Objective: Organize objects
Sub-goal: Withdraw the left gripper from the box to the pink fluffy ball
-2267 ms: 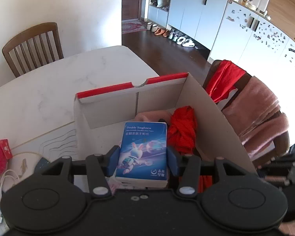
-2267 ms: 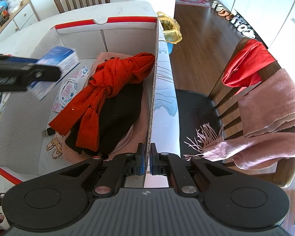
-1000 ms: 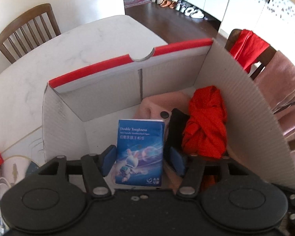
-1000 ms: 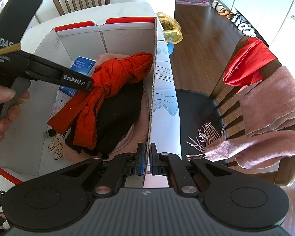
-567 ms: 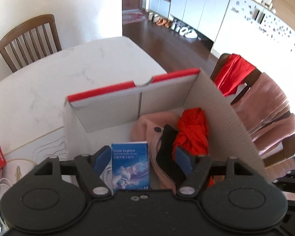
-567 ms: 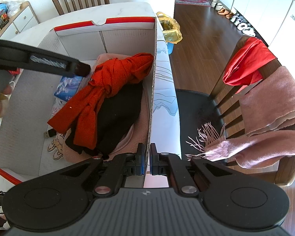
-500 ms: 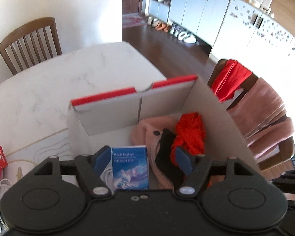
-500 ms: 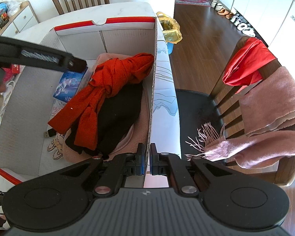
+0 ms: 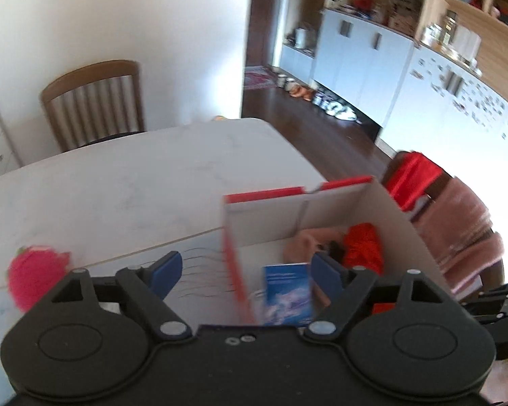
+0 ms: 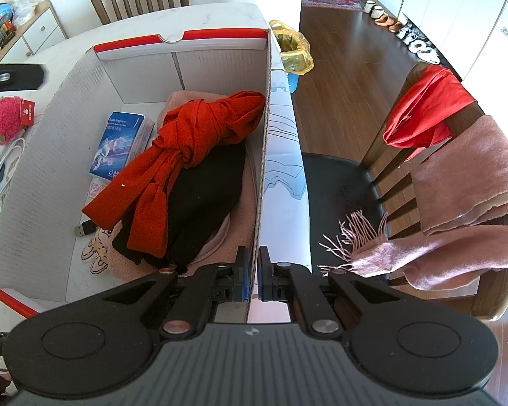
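A white cardboard box [image 10: 220,64] with red rims stands on the table. Inside it, a blue tissue pack [image 10: 120,143] lies flat beside a knotted red scarf [image 10: 193,142], which rests on a black garment [image 10: 203,196] and a pink one [image 10: 227,237]. My left gripper [image 9: 245,269] hovers above the box's left wall [image 9: 264,216]. Its jaws are opening and nothing is between them. The tissue pack [image 9: 288,291] lies well below, apart from the pads. My right gripper [image 10: 253,277] is shut on the top edge of the box's right wall.
A pink plush ball [image 10: 6,118] and a white cable [image 10: 6,165] lie on the table [image 9: 135,182] left of the box. A chair [image 10: 338,186] draped with red and pink cloths stands to the right. A wooden chair [image 9: 94,101] is at the far side. A yellow-lined bin [image 10: 294,50] is on the floor.
The left gripper has let go of the tissue pack, which now lies in the box. It has risen and drawn back to the left, jaws widening. The right gripper has not moved.
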Tool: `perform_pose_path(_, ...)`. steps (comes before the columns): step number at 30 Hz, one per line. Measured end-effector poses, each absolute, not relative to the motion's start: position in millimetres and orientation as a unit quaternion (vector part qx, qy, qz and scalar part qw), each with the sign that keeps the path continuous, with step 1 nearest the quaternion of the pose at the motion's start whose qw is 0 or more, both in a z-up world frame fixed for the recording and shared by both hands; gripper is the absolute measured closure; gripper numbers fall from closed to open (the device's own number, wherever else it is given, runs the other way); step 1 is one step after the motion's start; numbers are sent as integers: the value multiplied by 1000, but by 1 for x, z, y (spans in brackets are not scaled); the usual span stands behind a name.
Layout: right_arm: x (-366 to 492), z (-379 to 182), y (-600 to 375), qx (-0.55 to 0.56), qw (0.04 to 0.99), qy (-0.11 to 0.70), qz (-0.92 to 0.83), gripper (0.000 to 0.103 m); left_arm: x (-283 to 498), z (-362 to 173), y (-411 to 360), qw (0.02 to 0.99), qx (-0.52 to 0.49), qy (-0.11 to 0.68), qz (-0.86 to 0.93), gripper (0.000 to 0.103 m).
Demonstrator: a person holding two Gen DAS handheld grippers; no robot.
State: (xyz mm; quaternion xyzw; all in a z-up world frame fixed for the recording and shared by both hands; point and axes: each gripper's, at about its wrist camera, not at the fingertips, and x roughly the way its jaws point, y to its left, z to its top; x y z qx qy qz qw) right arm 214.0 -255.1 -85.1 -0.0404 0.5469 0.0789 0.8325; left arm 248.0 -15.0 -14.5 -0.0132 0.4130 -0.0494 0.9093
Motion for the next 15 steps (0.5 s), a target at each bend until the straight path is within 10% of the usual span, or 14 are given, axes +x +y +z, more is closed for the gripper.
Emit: perform_pose_path(15, 215, -84, -256, -42, 831, 550, 78, 99, 236, -17, 100, 910, -67, 404, 67, 2)
